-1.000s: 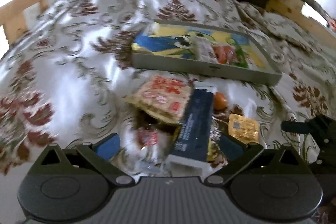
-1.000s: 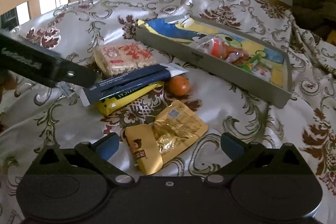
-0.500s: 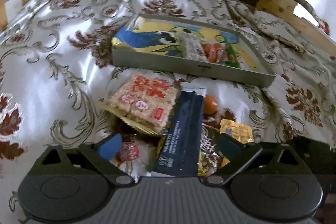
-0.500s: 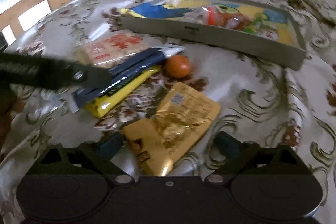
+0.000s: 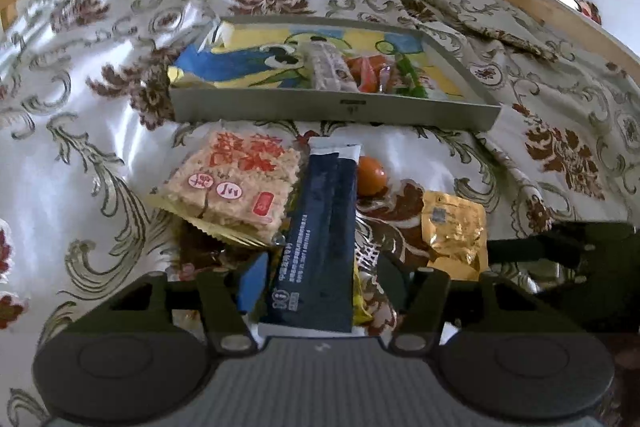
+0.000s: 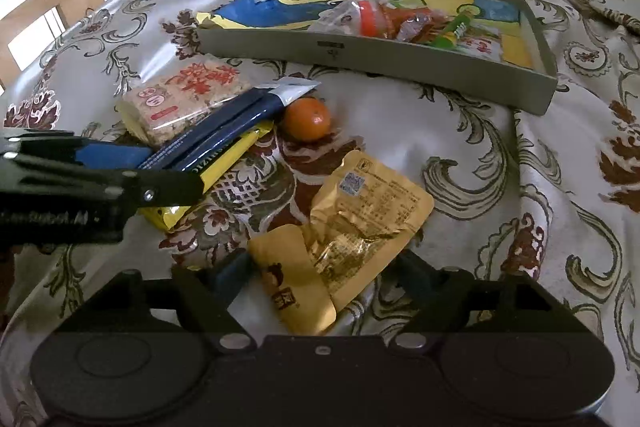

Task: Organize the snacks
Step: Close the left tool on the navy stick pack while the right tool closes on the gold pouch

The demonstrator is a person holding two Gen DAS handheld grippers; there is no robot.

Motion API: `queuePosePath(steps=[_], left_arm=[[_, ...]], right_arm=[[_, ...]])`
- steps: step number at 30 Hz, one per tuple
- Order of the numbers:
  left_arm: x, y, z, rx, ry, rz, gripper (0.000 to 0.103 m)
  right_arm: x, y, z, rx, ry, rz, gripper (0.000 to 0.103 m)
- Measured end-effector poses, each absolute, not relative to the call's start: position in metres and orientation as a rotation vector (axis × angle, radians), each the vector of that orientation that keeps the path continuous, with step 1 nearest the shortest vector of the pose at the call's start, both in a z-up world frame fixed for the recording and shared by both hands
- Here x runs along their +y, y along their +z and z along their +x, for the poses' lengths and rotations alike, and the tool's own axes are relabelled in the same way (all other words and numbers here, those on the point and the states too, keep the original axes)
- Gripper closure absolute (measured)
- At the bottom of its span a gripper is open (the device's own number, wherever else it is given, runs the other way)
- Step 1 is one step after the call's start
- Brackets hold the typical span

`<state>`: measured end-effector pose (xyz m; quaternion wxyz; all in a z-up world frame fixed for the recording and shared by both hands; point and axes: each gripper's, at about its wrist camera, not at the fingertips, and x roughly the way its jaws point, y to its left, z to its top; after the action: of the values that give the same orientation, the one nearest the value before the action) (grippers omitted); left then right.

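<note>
**Both grippers closing in on loose snacks; tray only part filled**

Step in hand, as judged: pick-up of two loose packets for transfer to the tray.

Left gripper (image 5: 320, 277): its fingers have just been closing and now stand partly open either side of the near end of the dark blue packet (image 5: 320, 235). Whether the pads press on it cannot be told.

Right gripper (image 6: 326, 273): its fingers have also just been closing, remain wide, and straddle the near end of the gold foil pouch (image 6: 360, 223) without visibly pressing on it.

Location: both packets lie on the bed cover (image 6: 460, 131), mid-bed, on the near side of the grey tray (image 6: 400, 57). Beside them lie a rice-cracker pack (image 5: 236, 183), a yellow bar (image 6: 208, 179) under the blue packet, and a small orange (image 6: 306, 119).

Next move calls for: finishing each closure, lifting clear, and carrying over the tray's near wall.

Tray contents: a blue-and-yellow printed bag lying flat, with clear-wrapped red and green snacks towards its right end.
</note>
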<state>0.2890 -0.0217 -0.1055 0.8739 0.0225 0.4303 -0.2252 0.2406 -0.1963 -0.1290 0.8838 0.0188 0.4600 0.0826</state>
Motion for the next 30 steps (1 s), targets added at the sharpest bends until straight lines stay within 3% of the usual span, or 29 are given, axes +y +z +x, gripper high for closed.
queuePosePath(steps=[4,6,9,30], left_arm=[[-0.017,-0.110,0.303,0.929,-0.470,-0.028,0.041],[-0.017,-0.112,0.305,0.933,-0.464,-0.029,0.051],[-0.017,-0.111,0.303,0.933,-0.457,-0.020,0.054],[-0.015,-0.103,0.285,0.985,-0.414,-0.024,0.059]], right_arm=[[-0.200,-0.131,0.245,0.947,0.184,0.061,0.018],[-0.201,-0.131,0.247,0.942,0.189,0.073,0.017],[-0.201,-0.130,0.249,0.930,0.196,0.088,0.016],[-0.210,-0.132,0.263,0.947,0.125,0.172,0.015]])
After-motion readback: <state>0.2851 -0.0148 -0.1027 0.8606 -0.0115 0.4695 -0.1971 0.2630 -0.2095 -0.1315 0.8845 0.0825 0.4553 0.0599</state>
